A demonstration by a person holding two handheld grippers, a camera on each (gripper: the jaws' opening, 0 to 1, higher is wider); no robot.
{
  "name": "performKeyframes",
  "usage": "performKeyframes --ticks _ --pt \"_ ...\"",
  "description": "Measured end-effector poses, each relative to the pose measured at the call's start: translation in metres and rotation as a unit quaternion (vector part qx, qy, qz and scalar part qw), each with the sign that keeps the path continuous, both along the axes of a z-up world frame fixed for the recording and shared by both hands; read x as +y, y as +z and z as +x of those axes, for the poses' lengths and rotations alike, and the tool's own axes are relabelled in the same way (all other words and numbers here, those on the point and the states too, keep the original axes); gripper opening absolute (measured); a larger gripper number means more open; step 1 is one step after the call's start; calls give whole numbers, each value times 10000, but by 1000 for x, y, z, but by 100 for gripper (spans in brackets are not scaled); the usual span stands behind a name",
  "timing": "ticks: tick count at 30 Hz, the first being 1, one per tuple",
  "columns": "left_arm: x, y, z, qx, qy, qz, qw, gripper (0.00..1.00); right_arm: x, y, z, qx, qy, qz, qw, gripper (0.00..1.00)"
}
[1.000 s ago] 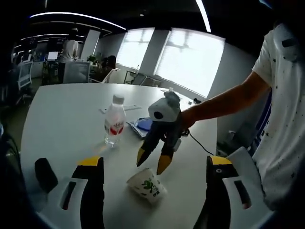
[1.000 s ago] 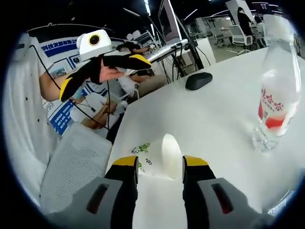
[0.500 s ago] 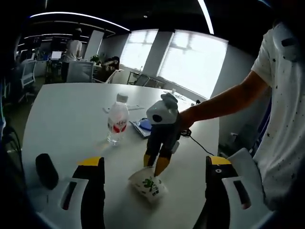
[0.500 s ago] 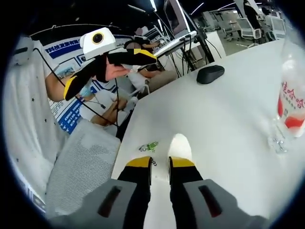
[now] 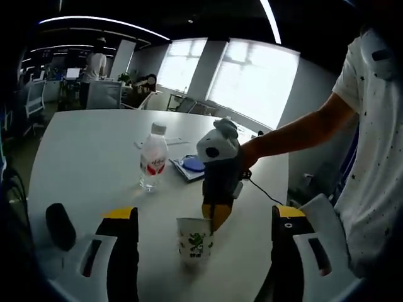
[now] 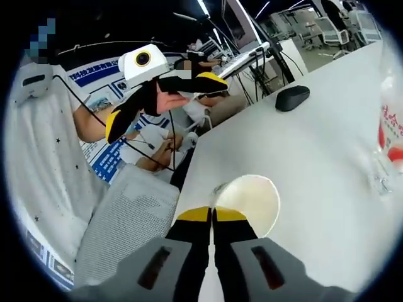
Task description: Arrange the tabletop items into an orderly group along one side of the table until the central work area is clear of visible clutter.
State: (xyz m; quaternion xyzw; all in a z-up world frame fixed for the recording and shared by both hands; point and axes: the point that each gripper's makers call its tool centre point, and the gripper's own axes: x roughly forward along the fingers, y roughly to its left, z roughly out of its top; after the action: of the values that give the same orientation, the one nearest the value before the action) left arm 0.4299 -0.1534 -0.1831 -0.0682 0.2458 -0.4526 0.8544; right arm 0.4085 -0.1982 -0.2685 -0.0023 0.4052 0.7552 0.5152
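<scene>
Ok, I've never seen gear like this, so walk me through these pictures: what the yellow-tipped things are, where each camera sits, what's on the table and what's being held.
There is no robot here. A person holds a two-jaw tool in each hand, and a fisheye camera rides on each one, looking forward along its jaws.

The left gripper view looks out from the left gripper, whose jaws stand wide apart at the bottom. Across from it you see the person's arm bringing in the right gripper, shut on the rim of a paper cup that stands upright.

The right gripper view looks down the right tool's own closed jaws into the cup's mouth, with the left tool held up in the air beyond.

On the white table there are also a water bottle, a black computer mouse and something blue and flat behind the bottle.
</scene>
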Motion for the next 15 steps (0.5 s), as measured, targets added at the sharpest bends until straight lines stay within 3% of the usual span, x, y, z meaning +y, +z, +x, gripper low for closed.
performKeyframes --ticks 10,15 --pt "-2 2 -1 -37 -49 -14 10000 89 -17 14 -5 -121 -147 -1 9998 0" --pt "-5 4 -2 -76 -68 -26 9999 89 -28 28 -3 -340 -298 -1 9990 0"
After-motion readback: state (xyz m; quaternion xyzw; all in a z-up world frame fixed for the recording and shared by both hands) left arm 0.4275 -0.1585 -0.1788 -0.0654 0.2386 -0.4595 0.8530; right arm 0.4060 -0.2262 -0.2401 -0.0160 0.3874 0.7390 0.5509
